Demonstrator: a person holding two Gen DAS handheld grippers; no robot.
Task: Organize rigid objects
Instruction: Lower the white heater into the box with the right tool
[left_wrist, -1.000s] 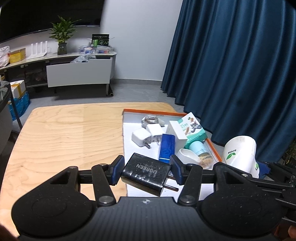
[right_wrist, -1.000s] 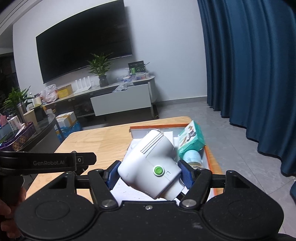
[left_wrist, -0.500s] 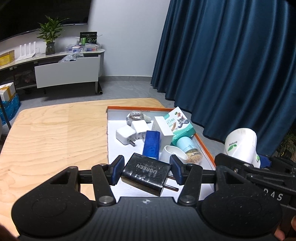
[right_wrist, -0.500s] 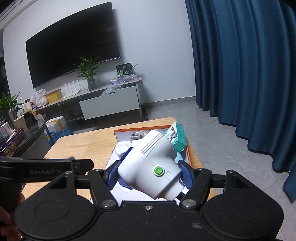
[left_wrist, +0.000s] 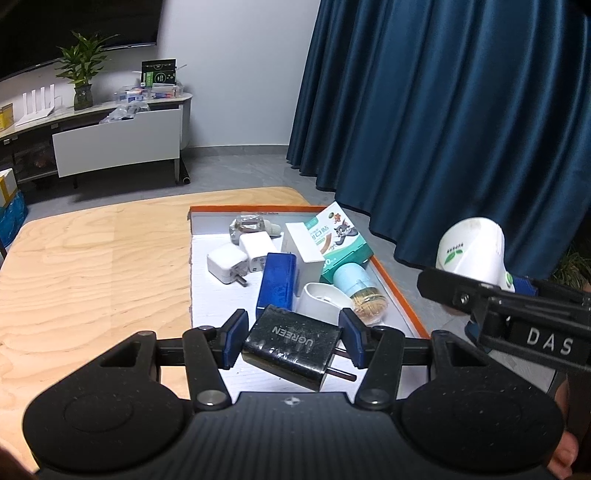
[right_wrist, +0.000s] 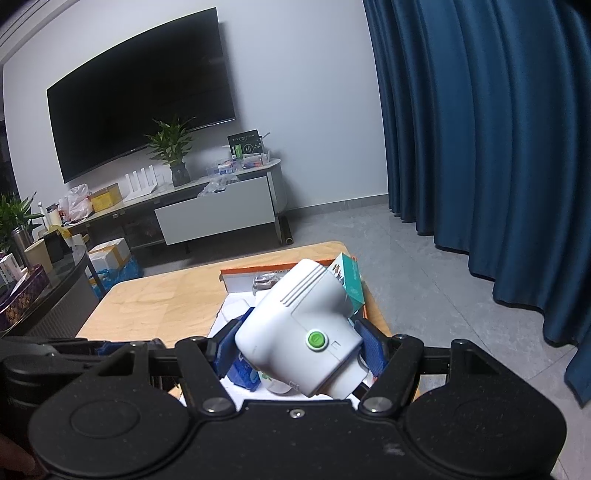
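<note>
Holding a black UGREEN charger (left_wrist: 291, 347) in my left tongs (left_wrist: 291, 341), I have the blue pads pressed on its two sides; its long axis lies across the tongs and its metal prongs point to the right. My right tongs (right_wrist: 301, 349) are clamped on a white plug-in device (right_wrist: 299, 332) with a green button, its ribbed end pointing forward and up, away from me.

Directly ahead of and below the left tongs lies the orange-rimmed tray (left_wrist: 397, 291) on the wooden worktop (left_wrist: 92, 266). Its far half is crowded: two white chargers (left_wrist: 238, 258), a blue box (left_wrist: 277, 284), a white box (left_wrist: 304, 251), a teal cartoon box (left_wrist: 341, 238), a toothpick jar (left_wrist: 358, 288) and a white dish (left_wrist: 325, 299). The near part of the tray, just under the charger, shows bare white floor.

I judge the left hand is better placed over this free spot, since the right tongs hang at the tray's right rim. The charger should go down there, without the prongs catching on the blue box or the dish.
</note>
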